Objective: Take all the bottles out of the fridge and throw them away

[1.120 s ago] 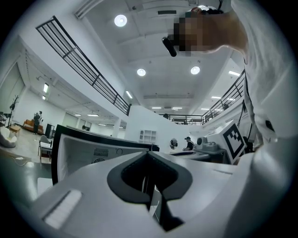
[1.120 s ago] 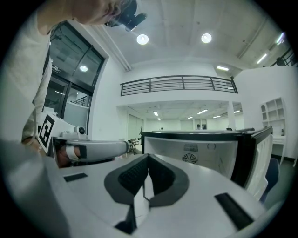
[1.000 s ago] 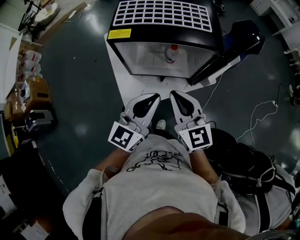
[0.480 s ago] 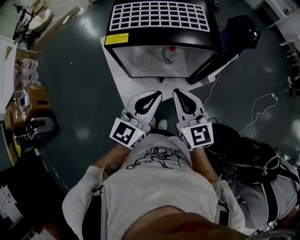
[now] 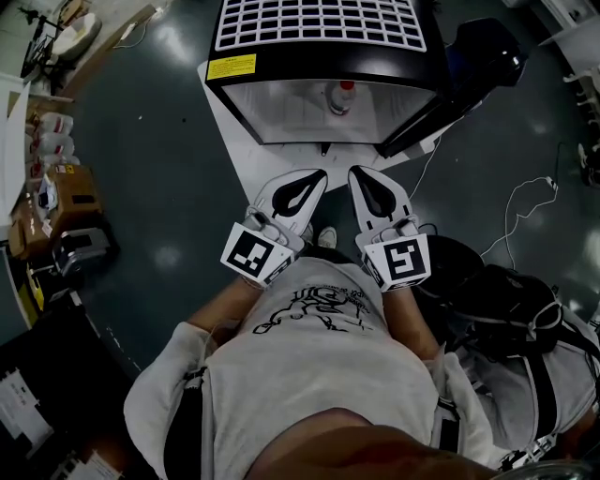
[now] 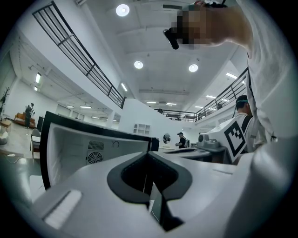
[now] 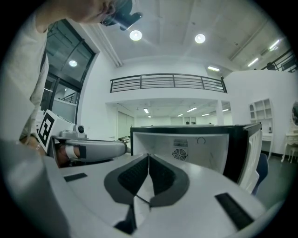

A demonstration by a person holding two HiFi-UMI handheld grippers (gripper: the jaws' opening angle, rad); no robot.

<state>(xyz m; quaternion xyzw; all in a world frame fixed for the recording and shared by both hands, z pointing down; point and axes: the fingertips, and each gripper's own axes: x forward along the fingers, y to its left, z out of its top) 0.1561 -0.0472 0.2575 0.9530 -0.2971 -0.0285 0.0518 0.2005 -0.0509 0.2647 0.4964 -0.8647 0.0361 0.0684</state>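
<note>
Left claw [image 5: 317,175] and right claw [image 5: 356,172] both clenched empty, side by side before the open fridge [image 5: 319,28], one bottle [image 5: 342,97] standing inside.

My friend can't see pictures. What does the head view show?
Seen from above, a person holds the shut left gripper and right gripper side by side, both pointing at an open fridge. One red-capped bottle stands inside.
</note>
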